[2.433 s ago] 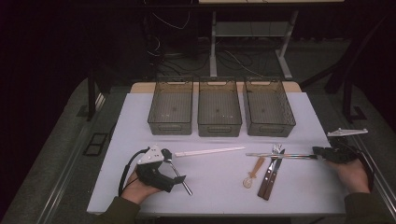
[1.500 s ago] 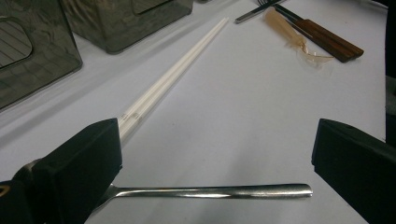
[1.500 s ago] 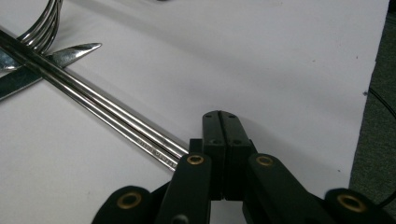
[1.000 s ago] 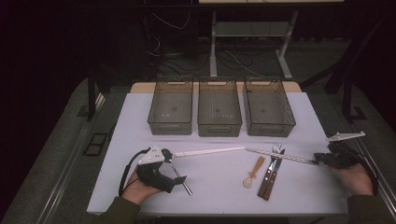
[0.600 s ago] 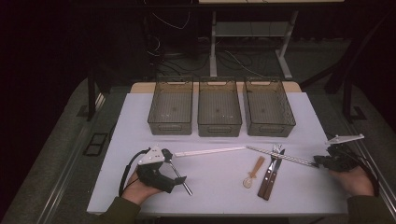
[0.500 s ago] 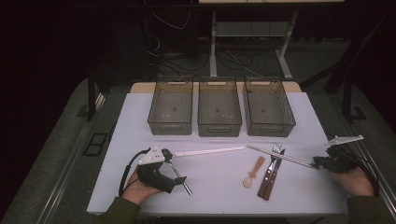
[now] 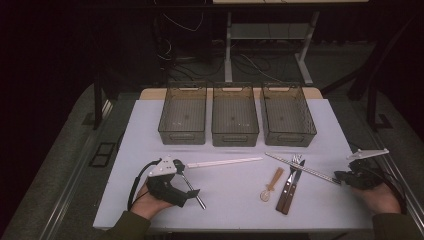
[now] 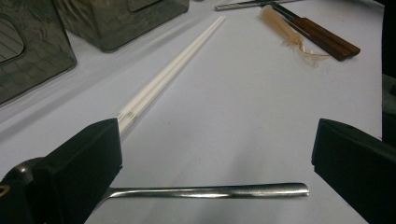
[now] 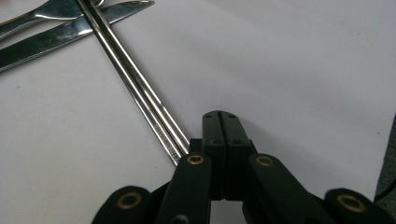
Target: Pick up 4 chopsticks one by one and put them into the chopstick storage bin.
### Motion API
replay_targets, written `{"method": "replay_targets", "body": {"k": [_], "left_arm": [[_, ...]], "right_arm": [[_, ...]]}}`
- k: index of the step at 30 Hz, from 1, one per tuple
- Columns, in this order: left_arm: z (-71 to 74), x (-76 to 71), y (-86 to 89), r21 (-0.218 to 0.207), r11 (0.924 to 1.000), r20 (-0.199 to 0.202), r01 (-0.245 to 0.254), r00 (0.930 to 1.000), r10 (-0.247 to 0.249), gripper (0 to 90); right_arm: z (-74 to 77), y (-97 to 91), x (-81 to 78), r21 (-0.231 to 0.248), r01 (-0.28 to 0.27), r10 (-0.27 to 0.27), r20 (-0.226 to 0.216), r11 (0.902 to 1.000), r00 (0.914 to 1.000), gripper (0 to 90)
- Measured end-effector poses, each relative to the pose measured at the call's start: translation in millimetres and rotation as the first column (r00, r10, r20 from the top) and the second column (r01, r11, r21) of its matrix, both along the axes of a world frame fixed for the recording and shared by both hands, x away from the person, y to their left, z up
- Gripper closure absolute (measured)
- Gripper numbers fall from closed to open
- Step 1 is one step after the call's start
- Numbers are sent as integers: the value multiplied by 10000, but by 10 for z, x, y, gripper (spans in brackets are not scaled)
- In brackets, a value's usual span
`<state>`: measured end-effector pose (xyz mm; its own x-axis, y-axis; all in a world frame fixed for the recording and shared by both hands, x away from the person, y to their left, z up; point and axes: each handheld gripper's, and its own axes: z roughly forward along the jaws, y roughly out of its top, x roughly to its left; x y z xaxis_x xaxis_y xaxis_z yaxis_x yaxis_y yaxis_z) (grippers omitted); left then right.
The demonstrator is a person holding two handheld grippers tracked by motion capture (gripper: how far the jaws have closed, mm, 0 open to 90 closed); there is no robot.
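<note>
Right gripper [image 7: 345, 176], with jaws pressed together and nothing between them, is seen at the near right of the table [image 7: 320, 210], just beside the end of the metal chopsticks [image 7: 305, 168].

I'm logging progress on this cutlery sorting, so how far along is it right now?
Nothing looks sorted yet: the three bins appear empty. In hand: the right gripper is shut beside the end of the metal chopsticks, not clamping them; the left gripper is open around a metal handle. Left on the table: white chopsticks, wooden spoon, fork and knife.
</note>
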<state>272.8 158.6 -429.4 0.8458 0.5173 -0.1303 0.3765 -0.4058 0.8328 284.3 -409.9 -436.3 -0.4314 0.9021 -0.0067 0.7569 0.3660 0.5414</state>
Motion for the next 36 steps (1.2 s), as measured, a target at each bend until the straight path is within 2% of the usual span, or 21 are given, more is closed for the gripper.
{"method": "replay_targets", "body": {"k": [10,24,36], "left_arm": [[-6,0,-7,35,10000,-16,17,10000,-17,3],[-4,-1,-2,27,10000,7,6,10000,-6,3],[-6,-2,-4,29,10000,-13,14,10000,-14,3]], "right_arm": [[6,23,-94,86,-286,287,-95,9996,9995,900],[24,138,-249,-146,-967,963,-249,9952,9950,900],[35,212,-295,-232,-1335,1326,-355,9908,9905,900]]}}
